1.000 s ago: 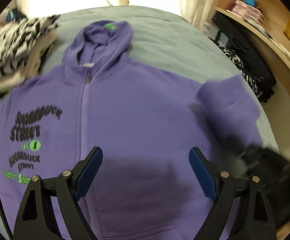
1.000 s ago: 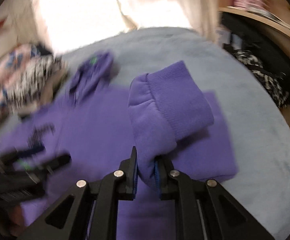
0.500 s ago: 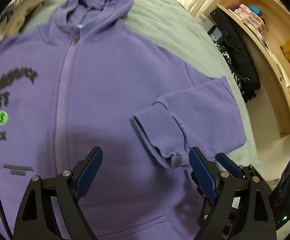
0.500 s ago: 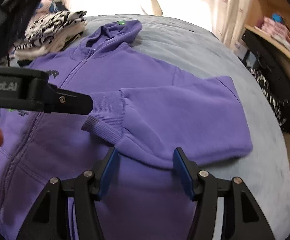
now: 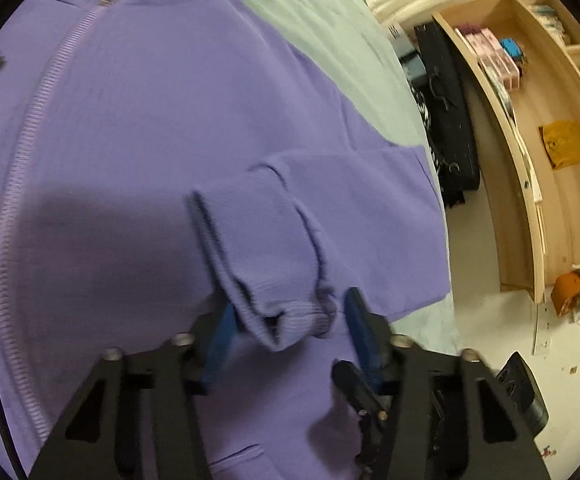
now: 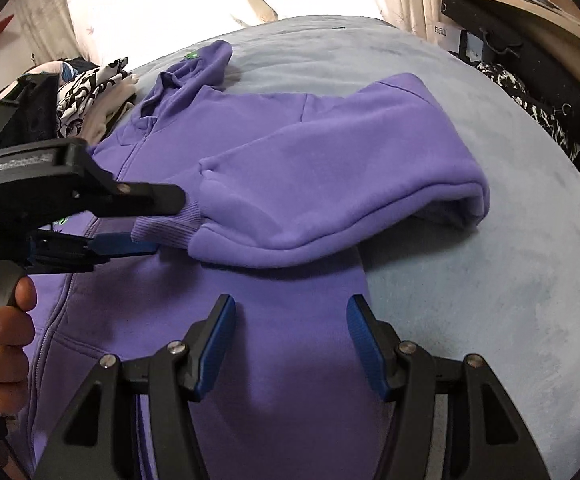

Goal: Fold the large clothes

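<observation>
Your left gripper [image 5: 286,332] was closing around the cuff [image 5: 290,316], pads not yet pressing. Your right gripper [image 6: 290,344] hung apart, empty, above the hoodie [image 6: 274,360] lying flat on the bed [image 6: 510,280]. A shallow bite could have let the ribbing slip, dropping the folded sleeve [image 6: 330,192].

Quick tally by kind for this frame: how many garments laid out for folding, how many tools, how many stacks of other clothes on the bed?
Purple hoodie spread on the bed: 1
Tools: 2, the left tool with jaws closing around the sleeve cuff, the right tool open and empty
Stack of patterned clothes: 1
Total: 4
</observation>
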